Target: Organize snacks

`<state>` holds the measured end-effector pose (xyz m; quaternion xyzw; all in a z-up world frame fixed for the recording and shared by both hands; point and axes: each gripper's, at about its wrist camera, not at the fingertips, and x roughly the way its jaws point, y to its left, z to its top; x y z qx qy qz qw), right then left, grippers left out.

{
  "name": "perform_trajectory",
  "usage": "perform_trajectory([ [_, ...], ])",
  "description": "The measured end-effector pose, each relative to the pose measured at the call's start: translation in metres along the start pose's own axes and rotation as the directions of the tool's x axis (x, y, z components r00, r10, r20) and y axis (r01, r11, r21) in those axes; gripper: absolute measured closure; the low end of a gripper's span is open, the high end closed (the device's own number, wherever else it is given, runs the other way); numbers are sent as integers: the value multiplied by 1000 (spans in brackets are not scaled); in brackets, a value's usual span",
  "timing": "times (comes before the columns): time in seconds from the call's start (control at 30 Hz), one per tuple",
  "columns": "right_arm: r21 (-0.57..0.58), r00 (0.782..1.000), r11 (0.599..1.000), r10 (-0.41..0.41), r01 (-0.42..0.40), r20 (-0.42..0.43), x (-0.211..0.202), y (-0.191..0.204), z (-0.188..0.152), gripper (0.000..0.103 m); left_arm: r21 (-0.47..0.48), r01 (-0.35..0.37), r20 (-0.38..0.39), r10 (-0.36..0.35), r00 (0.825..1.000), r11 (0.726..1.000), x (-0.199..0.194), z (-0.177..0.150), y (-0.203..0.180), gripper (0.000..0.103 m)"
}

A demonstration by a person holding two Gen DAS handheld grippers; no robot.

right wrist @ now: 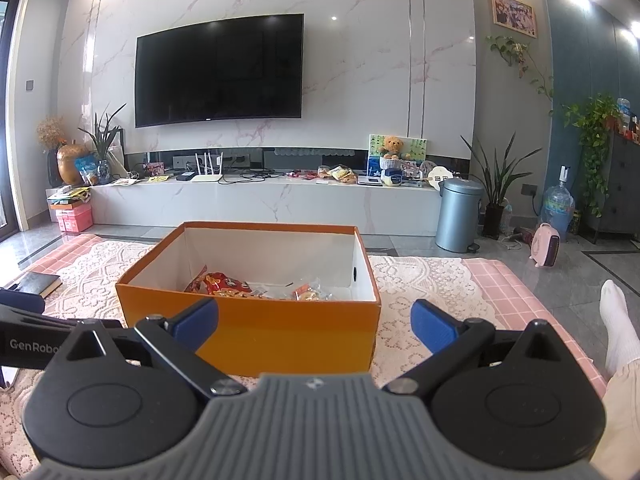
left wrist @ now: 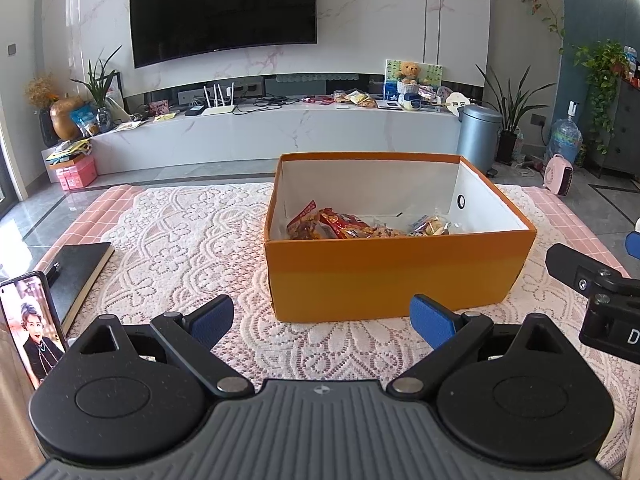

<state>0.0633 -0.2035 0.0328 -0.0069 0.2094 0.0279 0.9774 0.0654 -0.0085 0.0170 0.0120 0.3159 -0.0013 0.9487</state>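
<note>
An open orange box (left wrist: 384, 276) (right wrist: 280, 328) with white inner walls stands on the lace-covered table. Several snack packets (left wrist: 344, 226) (right wrist: 228, 285) lie on its floor, mostly red and orange wrappers, with a paler packet (left wrist: 430, 225) (right wrist: 307, 292) to their right. My left gripper (left wrist: 324, 318) hovers open, just in front of the box's near left corner, holding nothing. My right gripper (right wrist: 316, 318) is open too, empty, in front of the box's near wall. In the left wrist view the right gripper's black body (left wrist: 600, 292) shows at the right edge.
A white lace cloth (left wrist: 180, 240) over pink checked fabric covers the table. A black notebook (left wrist: 76, 272) (right wrist: 38, 283) and a phone (left wrist: 32, 328) with a lit screen lie at the left. A person's white-socked foot (right wrist: 618, 328) rests at the right.
</note>
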Motion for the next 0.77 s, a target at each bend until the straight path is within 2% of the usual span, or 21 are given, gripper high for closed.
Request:
perform_trajectory([
  [0.77,-5,1000,1000,1,-1,-1,-2,1,-1,4,-2,3,5,-3,1000,1000,-3,2,2,0],
])
